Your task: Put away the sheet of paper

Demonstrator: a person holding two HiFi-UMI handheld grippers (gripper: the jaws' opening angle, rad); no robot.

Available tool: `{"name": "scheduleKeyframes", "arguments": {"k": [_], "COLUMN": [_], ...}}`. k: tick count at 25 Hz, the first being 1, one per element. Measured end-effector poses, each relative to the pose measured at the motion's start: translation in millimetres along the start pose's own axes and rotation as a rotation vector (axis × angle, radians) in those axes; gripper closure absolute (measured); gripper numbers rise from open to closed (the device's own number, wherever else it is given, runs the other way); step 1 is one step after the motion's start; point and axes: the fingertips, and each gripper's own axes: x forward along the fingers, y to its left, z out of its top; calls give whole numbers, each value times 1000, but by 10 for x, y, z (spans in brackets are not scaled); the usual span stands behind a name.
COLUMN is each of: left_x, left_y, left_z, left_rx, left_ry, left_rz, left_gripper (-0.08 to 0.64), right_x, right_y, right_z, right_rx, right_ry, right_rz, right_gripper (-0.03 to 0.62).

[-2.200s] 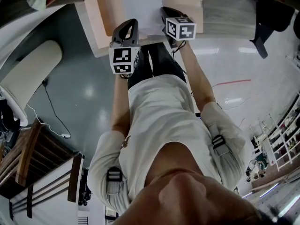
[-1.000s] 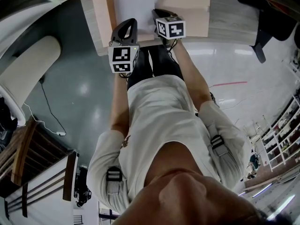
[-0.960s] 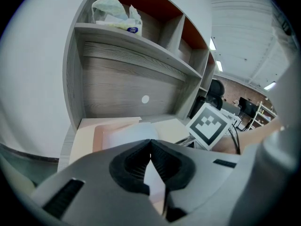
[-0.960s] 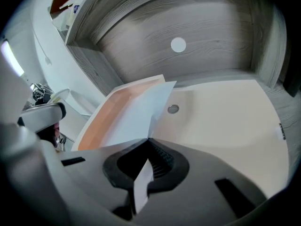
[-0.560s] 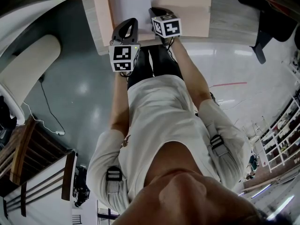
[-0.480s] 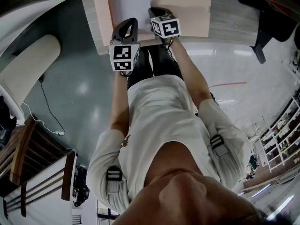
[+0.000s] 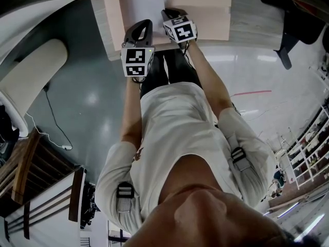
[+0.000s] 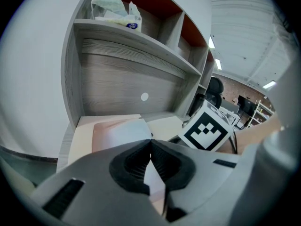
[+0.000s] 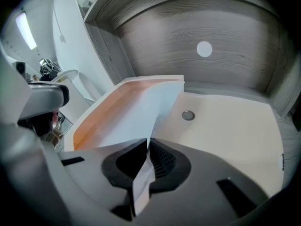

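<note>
A white sheet of paper (image 7: 144, 1) lies over the left half of an open peach folder (image 7: 205, 14) on the desk. My left gripper (image 8: 150, 144) is shut on the sheet's near edge, and the paper (image 8: 124, 131) runs forward from its tips. My right gripper (image 9: 146, 145) is at the same near edge, further right. Its jaws have just been opening and stand a narrow slit apart, with the paper (image 9: 141, 112) still between them. In the head view both marker cubes sit side by side at the desk's front edge.
The folder's right half carries a round snap button (image 9: 188, 115). A grey wood back panel with a cable hole (image 9: 204, 49) closes the desk behind. A shelf above holds a crumpled bag (image 8: 115, 11). A black office chair (image 7: 288, 14) stands right, a wooden chair (image 7: 31, 174) left.
The right gripper's cube has shifted left toward the left gripper and rolled a little. The left gripper has kept its place on the paper.
</note>
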Motion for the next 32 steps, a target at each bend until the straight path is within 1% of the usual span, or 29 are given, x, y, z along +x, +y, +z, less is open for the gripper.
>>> {"name": "scheduleKeyframes", "arguments": {"k": [3,9,13,21,28,32], "left_x": [-10,-20,-24,-38,-143,-229], "left_y": [-12,-18,-55,-159,-260,-304], "left_z": [17,68,119,267,532,733], "left_rx": [6,18,27,60,80,109], "left_ry": [-3,-11,-19,-41,-80,-116], "left_rz": [-5,-16,-29,-64,-105,-124], "left_gripper": [538,538,538,538,538,538], "right_x": [-3,-66,-194,-561,-1147,-1492], "right_y": [11,3,-2,2,124,198], "right_z": [-14,-9,37,175,466,646], "right_rx": [-4,-26,-28,-43,-67,-78], "right_ry": [5,5,-32,-100,-228,-303], "right_rz": [5,-18,-21,-53,-73,-92], "right_gripper": [543,469,468,468,482,498]}}
